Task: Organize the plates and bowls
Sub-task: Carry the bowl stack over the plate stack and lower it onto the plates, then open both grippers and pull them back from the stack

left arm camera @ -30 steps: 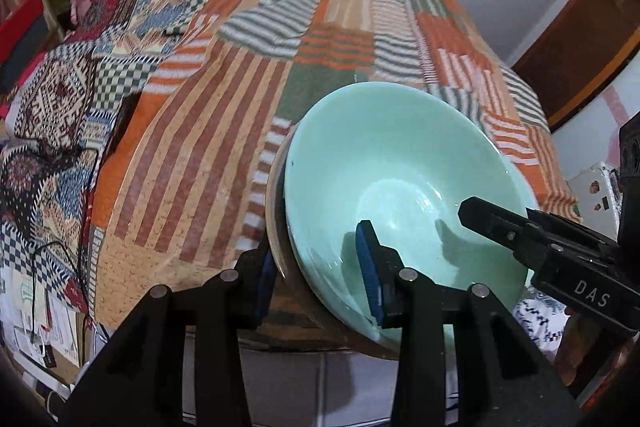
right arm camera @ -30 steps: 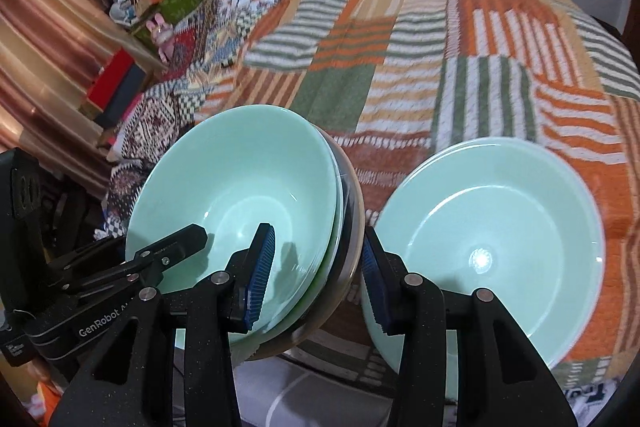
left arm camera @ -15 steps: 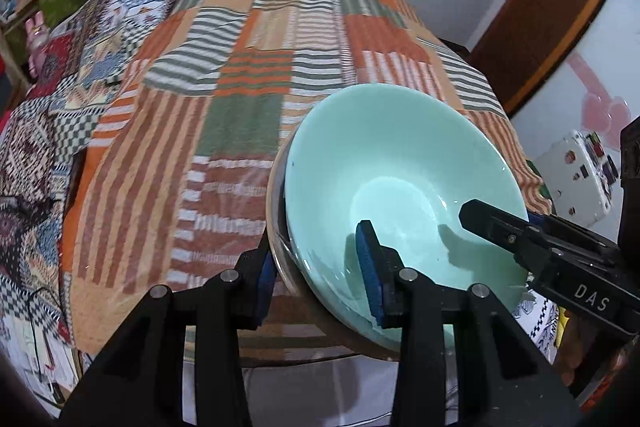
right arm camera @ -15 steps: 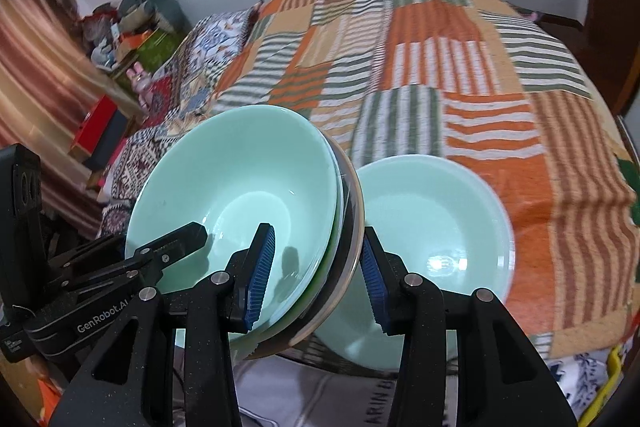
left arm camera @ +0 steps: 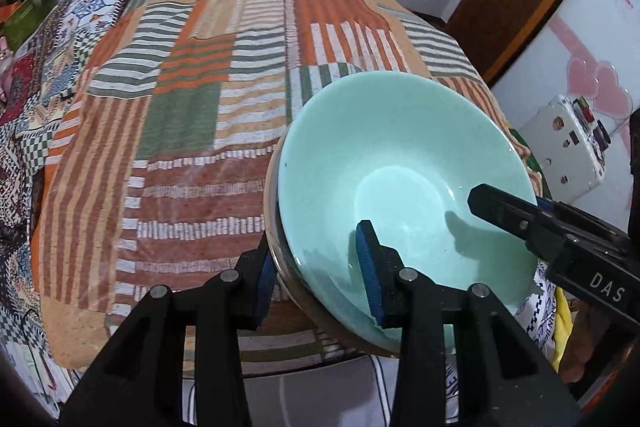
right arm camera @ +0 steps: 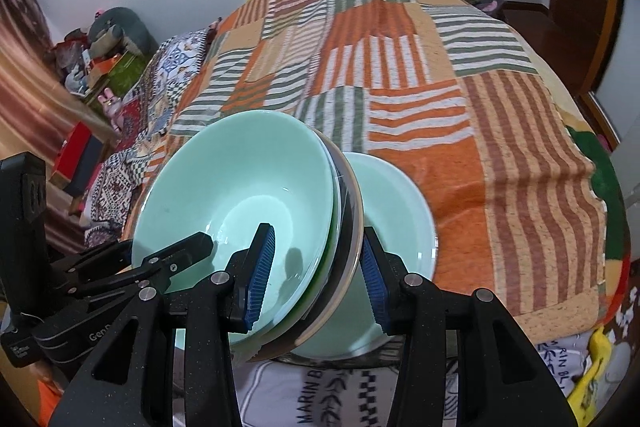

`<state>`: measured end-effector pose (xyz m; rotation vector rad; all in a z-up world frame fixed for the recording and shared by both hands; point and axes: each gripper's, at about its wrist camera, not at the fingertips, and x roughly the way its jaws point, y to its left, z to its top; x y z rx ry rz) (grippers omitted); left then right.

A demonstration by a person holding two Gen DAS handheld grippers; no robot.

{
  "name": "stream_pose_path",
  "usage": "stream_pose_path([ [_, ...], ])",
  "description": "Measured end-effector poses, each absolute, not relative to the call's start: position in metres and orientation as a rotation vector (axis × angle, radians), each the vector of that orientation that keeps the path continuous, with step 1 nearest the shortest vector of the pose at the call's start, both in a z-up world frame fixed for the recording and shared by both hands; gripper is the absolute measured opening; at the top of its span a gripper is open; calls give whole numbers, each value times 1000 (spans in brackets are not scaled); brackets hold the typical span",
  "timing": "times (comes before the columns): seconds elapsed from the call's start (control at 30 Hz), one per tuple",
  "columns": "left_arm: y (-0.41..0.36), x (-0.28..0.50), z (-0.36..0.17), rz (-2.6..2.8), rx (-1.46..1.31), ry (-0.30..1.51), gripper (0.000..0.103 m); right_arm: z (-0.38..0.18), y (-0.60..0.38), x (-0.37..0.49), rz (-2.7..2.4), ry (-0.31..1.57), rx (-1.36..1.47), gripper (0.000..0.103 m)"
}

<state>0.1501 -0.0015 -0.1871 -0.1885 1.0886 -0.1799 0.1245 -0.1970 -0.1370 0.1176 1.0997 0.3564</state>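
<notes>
A tilted stack of dishes (left arm camera: 400,163), a mint-green bowl on top of darker plates with a tan rim underneath, hangs over the near edge of the bed. My left gripper (left arm camera: 316,267) is shut on the stack's left rim, one blue pad inside the bowl and one behind the plates. My right gripper (right arm camera: 316,267) is shut on the opposite rim of the same stack (right arm camera: 240,187). The right gripper's fingers (left arm camera: 500,203) show in the left wrist view, and the left gripper's fingers (right arm camera: 180,255) show in the right wrist view. Another mint plate (right arm camera: 396,211) lies on the quilt, partly hidden behind the stack.
The bed carries an orange, green and white striped patchwork quilt (right arm camera: 400,67). A white box with buttons (left arm camera: 568,147) stands to the right of the bed. Toys and boxes (right arm camera: 100,67) crowd the far left by a curtain. Printed cloth (right arm camera: 320,399) lies below the bed's near edge.
Both grippers have carried the stack sideways along the near edge of the bed, rolling a little. The mint plate on the quilt now looks smaller and more hidden behind the stack.
</notes>
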Motion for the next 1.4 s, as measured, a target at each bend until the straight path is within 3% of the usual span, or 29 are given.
stream_pose_path([
  [0.87,-21,164,-234,-214,-177,1168,38,-168,-216,129,317,1134,100,41],
  [1.4,-5,145,-194,-147,-145,1079,40,-152,-217,118,329,1130,86,41],
])
